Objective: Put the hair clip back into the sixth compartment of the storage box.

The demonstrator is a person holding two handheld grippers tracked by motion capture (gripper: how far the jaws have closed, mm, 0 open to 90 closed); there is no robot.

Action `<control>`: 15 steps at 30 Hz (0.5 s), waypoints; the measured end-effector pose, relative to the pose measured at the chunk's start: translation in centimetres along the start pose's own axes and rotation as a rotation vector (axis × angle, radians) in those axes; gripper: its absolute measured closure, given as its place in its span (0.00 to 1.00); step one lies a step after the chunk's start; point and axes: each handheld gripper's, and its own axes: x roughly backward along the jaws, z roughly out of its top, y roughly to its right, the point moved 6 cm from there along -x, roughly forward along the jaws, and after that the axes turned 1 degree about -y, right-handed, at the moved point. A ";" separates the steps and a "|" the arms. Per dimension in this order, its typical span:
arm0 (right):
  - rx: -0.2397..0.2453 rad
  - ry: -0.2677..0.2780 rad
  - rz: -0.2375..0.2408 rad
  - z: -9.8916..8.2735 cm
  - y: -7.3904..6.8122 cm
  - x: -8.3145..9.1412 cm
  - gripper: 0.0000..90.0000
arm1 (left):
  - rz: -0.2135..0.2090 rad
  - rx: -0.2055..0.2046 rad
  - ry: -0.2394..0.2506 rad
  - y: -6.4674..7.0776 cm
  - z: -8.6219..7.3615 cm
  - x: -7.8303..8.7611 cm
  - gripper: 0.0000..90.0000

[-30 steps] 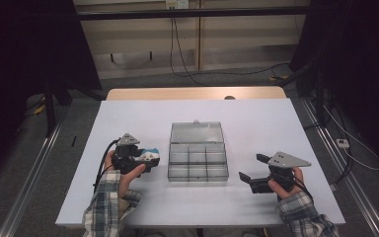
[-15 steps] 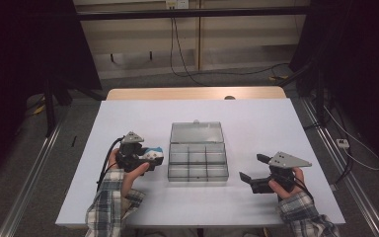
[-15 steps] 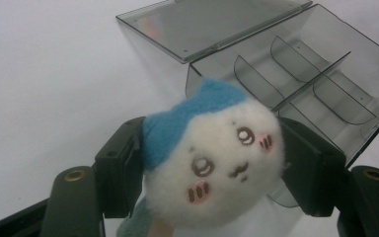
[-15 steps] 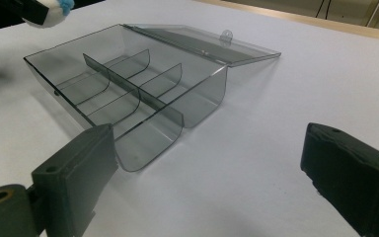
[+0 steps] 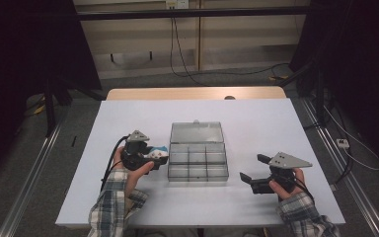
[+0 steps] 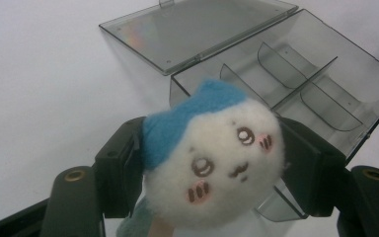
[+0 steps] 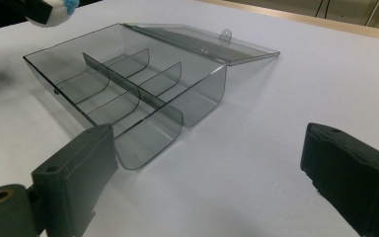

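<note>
Left gripper view showed the plush toy (image 6: pixel 212 160), a small white head with a blue ear and pink cheeks, clamped between the two black jaws of the left gripper (image 6: pixel 212 168), its face turned to the camera. The toy was held above the bench (image 5: pixel 256 118), just beside the left wall of the open organizer box (image 5: pixel 198 159), at the side of the front compartments. The box lay directly ahead of the toy, so I judge the coming move as a short carry toward it and then down into a compartment. The long axis of the box ran across the bench, with its lid (image 5: pixel 196 132) folded flat behind it. The right gripper (image 5: pixel 254 170) waited well apart on the other side of the box, its jaws wide apart and holding nothing, so the left hand was clearly the nearer one.
</note>
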 end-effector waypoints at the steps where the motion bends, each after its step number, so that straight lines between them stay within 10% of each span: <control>1: 0.000 0.000 0.001 0.0 0.0 0.0 0.07 | -0.003 0.003 0.002 0.1 0.1 -0.1 0.36; 15: -0.003 0.000 0.000 0.0 0.0 0.1 0.07 | -0.013 -0.033 -0.017 0.8 0.7 -0.9 0.36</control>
